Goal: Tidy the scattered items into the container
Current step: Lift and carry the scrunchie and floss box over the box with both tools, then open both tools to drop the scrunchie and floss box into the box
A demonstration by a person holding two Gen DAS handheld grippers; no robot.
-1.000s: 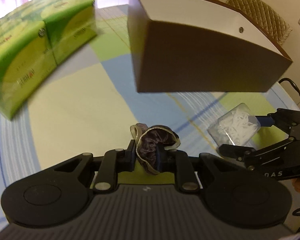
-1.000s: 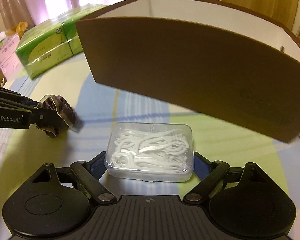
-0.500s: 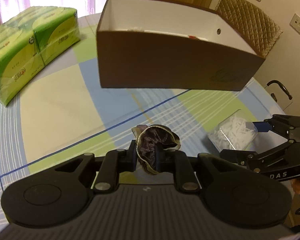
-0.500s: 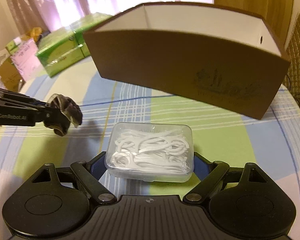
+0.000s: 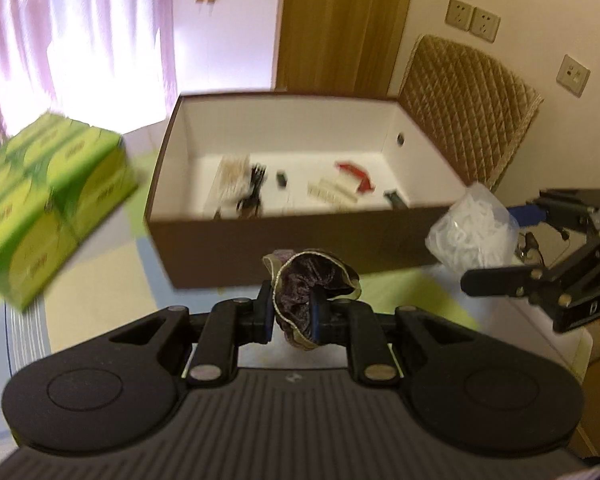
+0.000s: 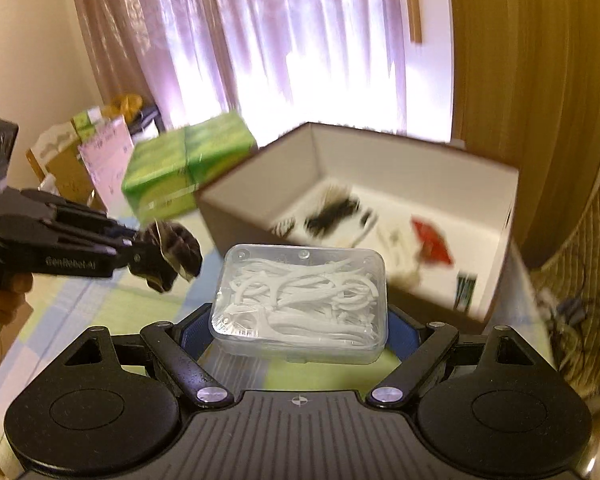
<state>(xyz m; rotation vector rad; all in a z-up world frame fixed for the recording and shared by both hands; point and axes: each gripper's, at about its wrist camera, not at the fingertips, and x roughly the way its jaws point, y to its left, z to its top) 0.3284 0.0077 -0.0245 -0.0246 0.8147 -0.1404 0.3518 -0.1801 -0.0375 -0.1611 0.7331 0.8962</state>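
Dark purple scrunchie [image 5: 308, 296] and clear plastic floss-pick case [image 6: 300, 300] are held aloft before the brown box [image 5: 300, 240].

The scrunchie is pinched in the nearly closed left gripper [image 5: 291, 316], marked "GenRobot.AI". The case is clamped across the widely spread right gripper [image 6: 300, 330]. Lettering on the green tissue packs [image 5: 48, 200] is blurred.

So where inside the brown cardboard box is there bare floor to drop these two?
Inside the brown cardboard box, bare white floor lies along the back wall and in the far-right corner; black clips, white pieces and a red item crowd the front.
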